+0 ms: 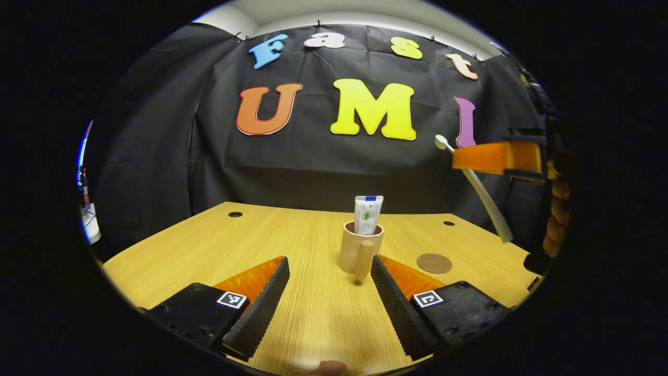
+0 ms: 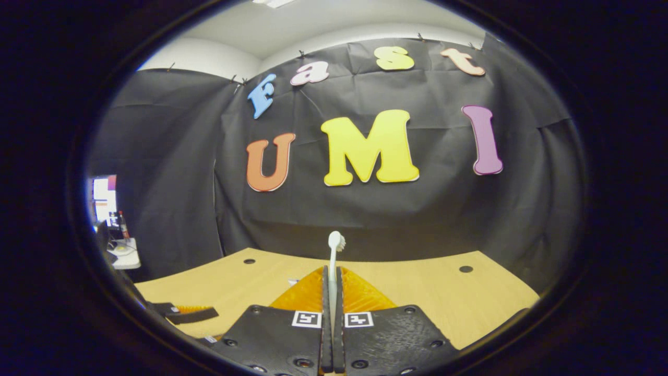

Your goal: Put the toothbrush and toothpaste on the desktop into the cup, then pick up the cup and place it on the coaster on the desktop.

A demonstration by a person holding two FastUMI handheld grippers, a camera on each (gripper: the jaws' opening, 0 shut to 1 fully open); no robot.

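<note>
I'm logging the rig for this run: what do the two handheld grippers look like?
Left gripper: two long wedge-shaped fingers with ridged inner faces, on black blocks with screws, each block bearing a square black-and-white marker tag. Right gripper: the same build, with ribbed finger backs, black bolted blocks and a pair of square marker tags. No cables or sleeves are visible.

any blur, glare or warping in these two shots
Left gripper view: fisheye bends the table edges; the cup, toothpaste and coaster are sharp, with a soft shadow under the cup. Right gripper view: the toothbrush is crisp, the wall curves, no glare.
</note>
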